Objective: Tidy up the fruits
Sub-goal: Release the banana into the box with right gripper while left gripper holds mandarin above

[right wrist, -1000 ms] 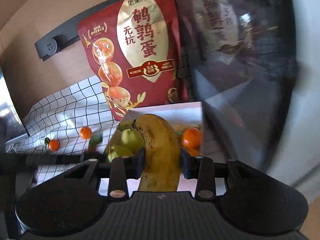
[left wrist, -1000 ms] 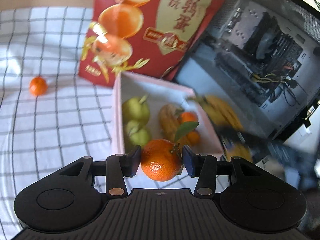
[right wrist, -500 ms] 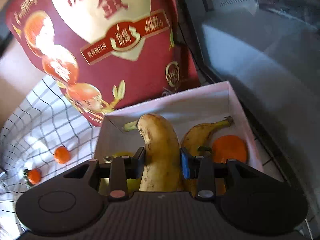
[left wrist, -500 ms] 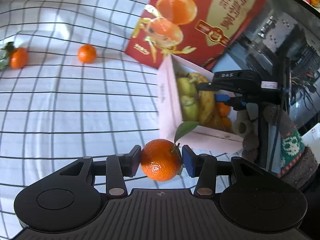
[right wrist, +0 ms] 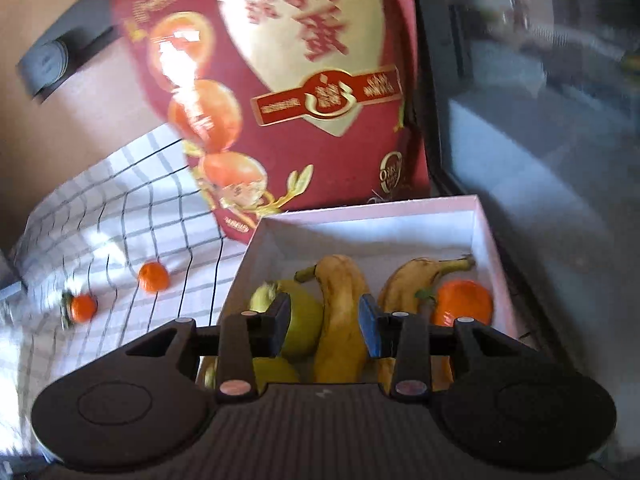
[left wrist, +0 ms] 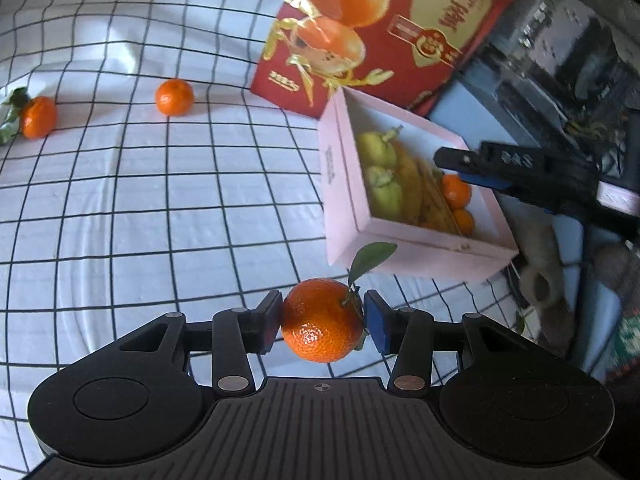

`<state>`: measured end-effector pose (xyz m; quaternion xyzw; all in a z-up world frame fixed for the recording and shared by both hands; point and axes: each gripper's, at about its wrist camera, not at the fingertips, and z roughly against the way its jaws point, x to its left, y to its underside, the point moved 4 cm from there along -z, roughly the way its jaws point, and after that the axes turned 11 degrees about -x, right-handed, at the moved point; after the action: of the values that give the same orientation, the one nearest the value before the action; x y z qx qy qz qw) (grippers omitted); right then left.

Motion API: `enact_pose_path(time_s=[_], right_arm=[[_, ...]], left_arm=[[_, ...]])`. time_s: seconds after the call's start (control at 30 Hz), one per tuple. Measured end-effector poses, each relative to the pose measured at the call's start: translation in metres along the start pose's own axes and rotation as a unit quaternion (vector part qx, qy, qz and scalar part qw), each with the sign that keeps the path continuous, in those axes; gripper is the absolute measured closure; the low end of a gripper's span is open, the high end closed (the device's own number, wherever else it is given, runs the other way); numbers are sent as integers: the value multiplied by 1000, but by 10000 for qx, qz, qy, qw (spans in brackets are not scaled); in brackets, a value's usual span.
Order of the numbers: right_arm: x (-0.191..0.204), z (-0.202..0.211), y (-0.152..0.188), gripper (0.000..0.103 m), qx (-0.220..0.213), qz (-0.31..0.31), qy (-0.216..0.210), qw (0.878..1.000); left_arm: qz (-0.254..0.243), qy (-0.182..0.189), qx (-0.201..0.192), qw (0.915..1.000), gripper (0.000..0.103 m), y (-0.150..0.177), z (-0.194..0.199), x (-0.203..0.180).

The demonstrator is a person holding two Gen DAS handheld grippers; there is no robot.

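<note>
My left gripper is shut on a leafy mandarin, held over the checked cloth just in front of the pink box. The box holds two pears, bananas and mandarins. My right gripper hovers over the box; it also shows in the left wrist view. A spotted banana lies under its fingers beside a pear. The banana looks small and low, with a gap at the left pad. A second banana and a mandarin lie to the right.
Two loose mandarins lie far left on the cloth. A tall red snack bag stands right behind the box. A dark glass-sided computer case borders the box on the right. A socket strip runs along the wall.
The right gripper came in low over the box, and the banana that filled its jaws now lies smaller below them among the fruit. The left gripper with its mandarin drew back from the box.
</note>
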<state>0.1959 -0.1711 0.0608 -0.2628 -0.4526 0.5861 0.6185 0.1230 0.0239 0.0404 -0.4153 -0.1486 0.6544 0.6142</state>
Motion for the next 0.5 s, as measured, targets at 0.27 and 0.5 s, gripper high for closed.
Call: enact_pose_path(time_s=[0.27,0.5], right_arm=[[3,81,44,42,-314,1223,241,9917],[-14,101,96,42,204,1298,378,9906]], left_arm=[[-465,138,158,9987,53,11,-7,-32],[-944,383,256,9945,53,19,-15,-71]])
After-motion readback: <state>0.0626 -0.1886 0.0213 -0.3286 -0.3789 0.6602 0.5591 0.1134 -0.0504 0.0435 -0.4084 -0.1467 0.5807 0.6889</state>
